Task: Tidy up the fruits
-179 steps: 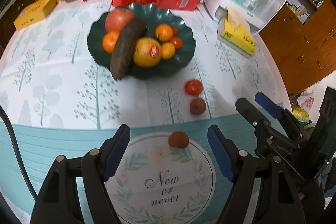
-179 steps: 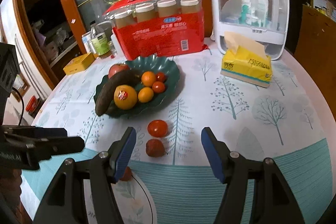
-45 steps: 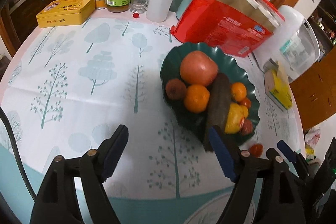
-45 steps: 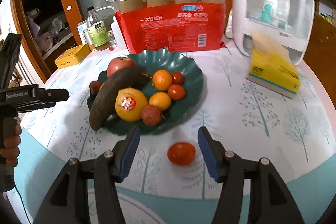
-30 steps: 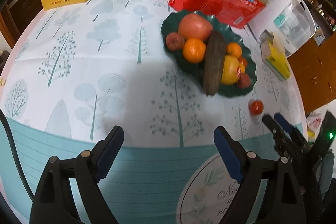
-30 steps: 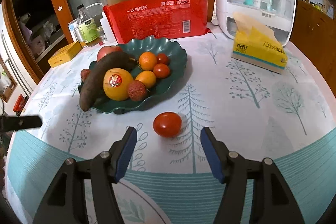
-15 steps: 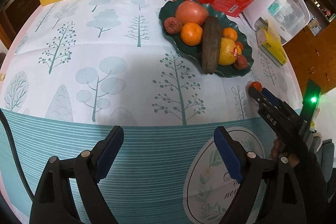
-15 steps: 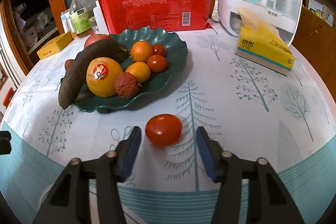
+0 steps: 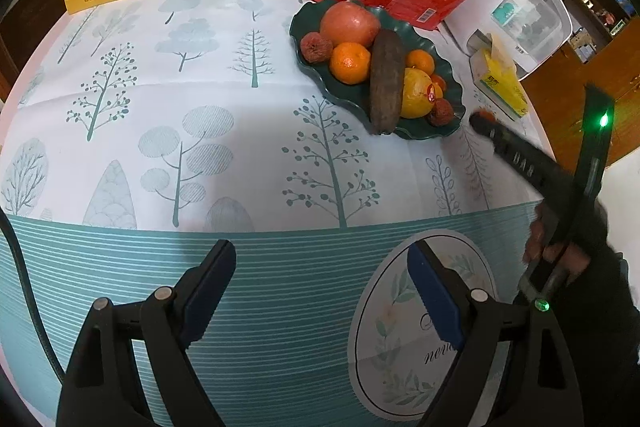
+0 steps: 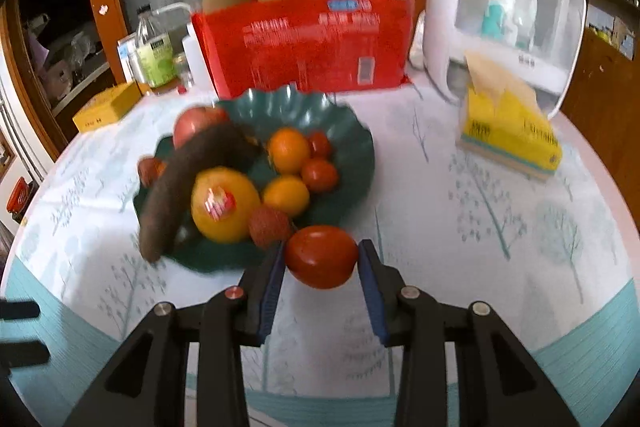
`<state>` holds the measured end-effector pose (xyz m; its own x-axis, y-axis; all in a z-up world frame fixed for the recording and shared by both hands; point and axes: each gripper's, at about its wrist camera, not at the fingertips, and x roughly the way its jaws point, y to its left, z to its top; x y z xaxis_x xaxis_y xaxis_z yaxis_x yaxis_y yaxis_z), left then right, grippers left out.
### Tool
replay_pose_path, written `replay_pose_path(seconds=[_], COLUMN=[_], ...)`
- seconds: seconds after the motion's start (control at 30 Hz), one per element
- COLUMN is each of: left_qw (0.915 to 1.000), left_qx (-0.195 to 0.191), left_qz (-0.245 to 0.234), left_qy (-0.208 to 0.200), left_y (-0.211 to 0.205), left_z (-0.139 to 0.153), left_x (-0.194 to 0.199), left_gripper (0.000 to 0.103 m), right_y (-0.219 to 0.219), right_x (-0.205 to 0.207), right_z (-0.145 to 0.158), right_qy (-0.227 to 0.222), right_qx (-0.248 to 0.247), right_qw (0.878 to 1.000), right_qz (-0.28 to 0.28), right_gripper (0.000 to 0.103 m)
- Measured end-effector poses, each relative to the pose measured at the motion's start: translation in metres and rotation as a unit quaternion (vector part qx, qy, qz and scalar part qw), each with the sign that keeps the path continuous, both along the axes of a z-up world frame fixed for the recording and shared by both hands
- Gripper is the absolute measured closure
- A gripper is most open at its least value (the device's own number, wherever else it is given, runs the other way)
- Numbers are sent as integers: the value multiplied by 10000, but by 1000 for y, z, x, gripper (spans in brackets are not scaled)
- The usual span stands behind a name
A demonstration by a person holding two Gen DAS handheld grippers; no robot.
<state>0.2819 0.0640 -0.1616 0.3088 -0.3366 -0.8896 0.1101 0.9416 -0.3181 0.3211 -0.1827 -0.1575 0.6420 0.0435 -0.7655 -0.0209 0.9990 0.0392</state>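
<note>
The left gripper (image 9: pixel 320 291), at the bottom of its frame, has its jaws wide apart over bare tablecloth (image 9: pixel 200 131). At lower centre of the right wrist view, the right gripper (image 10: pixel 321 259) is clamped on the red tomato (image 10: pixel 321 257), beside the green fruit plate (image 10: pixel 352 131) at centre. The last fruit seems to be in hand; next it needs lifting over the scalloped rim and setting down among the fruit.

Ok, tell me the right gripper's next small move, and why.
Probably carry the round red tomato forward over the dark green scalloped plate and release. The right gripper is shut on it just short of the rim, and the other fruit already sits there.
</note>
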Motion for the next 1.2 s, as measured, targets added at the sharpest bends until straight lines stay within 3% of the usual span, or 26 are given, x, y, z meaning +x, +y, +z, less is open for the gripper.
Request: replay_pose_path(seconds=[0.2, 0.47, 0.67, 0.93, 1.1, 1.2], left_qw=[10000, 9999, 9999, 9994, 9986, 9979], left_qx=[-83, -110, -103, -37, 137, 202], left_qz=[-35, -57, 100, 315, 470, 560], left_qy=[35, 94, 4, -112, -184, -237], left_y=[11, 28, 39, 38, 23, 13], left_z=[-2, 0, 9, 18, 25, 28], left_x=[-4, -10, -14, -33, -58, -76], left_gripper=[16, 16, 16, 16, 16, 16], right_y=[17, 42, 48, 42, 29, 14], right_x=[25, 52, 59, 20, -32, -72], right_z=[23, 23, 21, 28, 23, 17], right_qy=[-279, -327, -284, -187, 135, 491], right_qx=[16, 99, 188, 285, 587, 942], right_qw=[9996, 9993, 9993, 9994, 9982, 9943], right_qz=[67, 165, 140, 108, 30, -54], right_gripper=[66, 65, 47, 37, 30, 21])
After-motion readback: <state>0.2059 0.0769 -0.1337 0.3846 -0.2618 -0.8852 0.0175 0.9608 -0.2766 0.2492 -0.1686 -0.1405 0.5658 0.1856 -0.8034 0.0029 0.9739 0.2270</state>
